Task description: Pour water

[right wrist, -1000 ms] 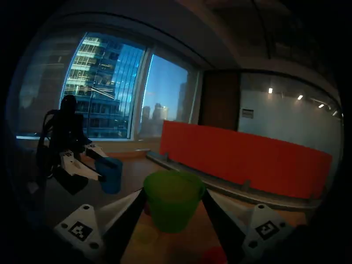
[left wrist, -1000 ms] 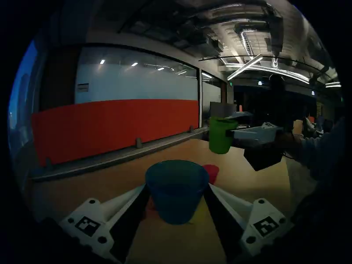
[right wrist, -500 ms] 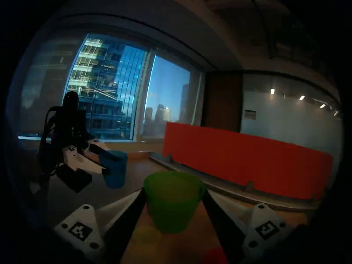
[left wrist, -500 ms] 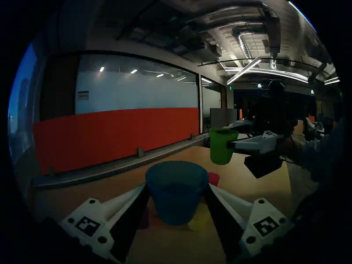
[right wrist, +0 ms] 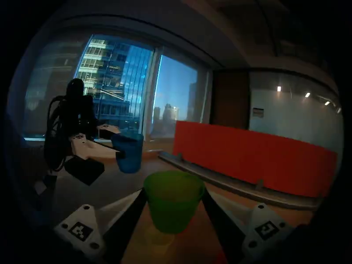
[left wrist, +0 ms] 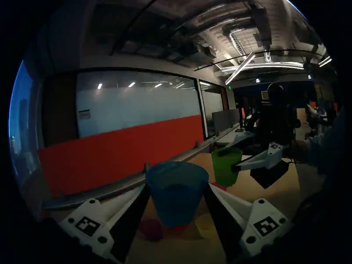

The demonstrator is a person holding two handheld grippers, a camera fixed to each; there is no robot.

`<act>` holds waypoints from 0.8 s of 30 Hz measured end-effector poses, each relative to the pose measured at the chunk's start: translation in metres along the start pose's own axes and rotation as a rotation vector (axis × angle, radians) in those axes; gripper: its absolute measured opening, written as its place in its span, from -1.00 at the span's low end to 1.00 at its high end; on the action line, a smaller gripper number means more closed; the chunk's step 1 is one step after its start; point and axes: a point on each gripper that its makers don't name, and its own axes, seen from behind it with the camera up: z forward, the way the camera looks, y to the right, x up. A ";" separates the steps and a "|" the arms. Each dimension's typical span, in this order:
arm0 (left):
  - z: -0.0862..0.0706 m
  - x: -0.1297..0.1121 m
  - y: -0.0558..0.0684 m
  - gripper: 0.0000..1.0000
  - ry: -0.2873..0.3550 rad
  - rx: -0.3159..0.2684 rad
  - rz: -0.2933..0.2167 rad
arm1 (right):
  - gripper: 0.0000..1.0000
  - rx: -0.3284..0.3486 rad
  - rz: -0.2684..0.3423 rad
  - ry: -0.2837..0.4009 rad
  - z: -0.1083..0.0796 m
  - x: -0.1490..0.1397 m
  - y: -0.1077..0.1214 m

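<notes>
Hard to see: dim in here, can't tell if either cup has water.
Left gripper [left wrist: 177, 187]: fingers clamped on blue cup [left wrist: 177, 202], upright, above the tabletop [left wrist: 288, 198].
Right gripper [right wrist: 174, 196]: fingers clamped on green cup [right wrist: 174, 209], upright, just right of the blue one.

A red wall panel [left wrist: 123, 145] runs behind the wooden table [left wrist: 288, 198], beside tall windows [right wrist: 176, 97] facing glass towers [right wrist: 103, 75].

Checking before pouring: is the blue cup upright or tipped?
Upright: the blue cup, clamped in the left tool, has its rim level on top.
</notes>
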 end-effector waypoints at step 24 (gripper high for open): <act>0.008 0.058 -0.005 0.68 0.045 0.080 0.306 | 0.84 0.135 0.022 -0.003 0.030 -0.017 -0.057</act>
